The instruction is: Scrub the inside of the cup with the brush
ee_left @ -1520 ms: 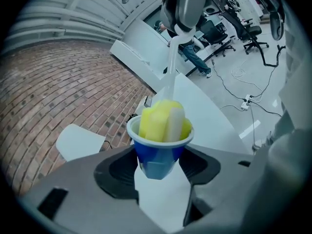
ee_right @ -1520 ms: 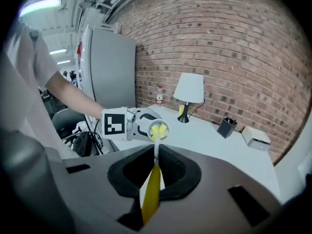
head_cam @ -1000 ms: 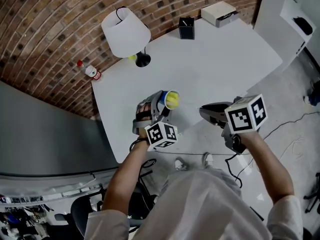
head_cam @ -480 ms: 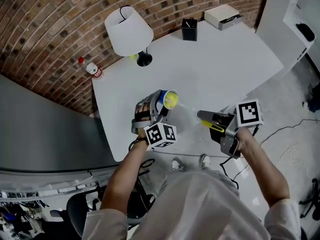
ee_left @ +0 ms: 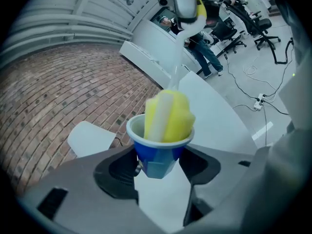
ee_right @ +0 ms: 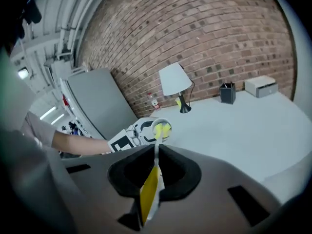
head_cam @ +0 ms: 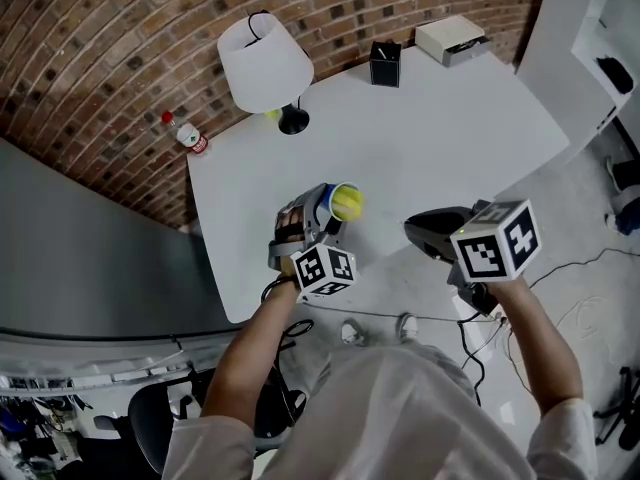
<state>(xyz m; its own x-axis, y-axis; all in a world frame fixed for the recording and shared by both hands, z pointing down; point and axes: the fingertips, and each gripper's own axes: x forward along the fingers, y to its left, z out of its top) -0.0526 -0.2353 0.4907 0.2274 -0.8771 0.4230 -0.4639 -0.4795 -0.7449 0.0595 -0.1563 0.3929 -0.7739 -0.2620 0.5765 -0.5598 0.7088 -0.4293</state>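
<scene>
The left gripper's (ee_left: 160, 173) jaws stood wide, pressed on the sides of the blue cup (ee_left: 157, 150). The cup was tipped with its mouth toward the right, over the near-left part of the white table (head_cam: 450, 138). The brush (ee_left: 169, 115) had its yellow sponge head filling that mouth. Its pale stem ran across to the right gripper (ee_right: 155, 161), whose jaws were pinched together on the yellow handle. At the table's far side stood a white lamp (head_cam: 265, 63), a black pen holder (head_cam: 385, 63) and a white box (head_cam: 452, 40). A small bottle (head_cam: 186, 136) sat by the far-left corner, close to the brick wall (head_cam: 90, 38). Both forearms reached in from the near side — each gripper angled somewhat downward, marker cubes uppermost.
</scene>
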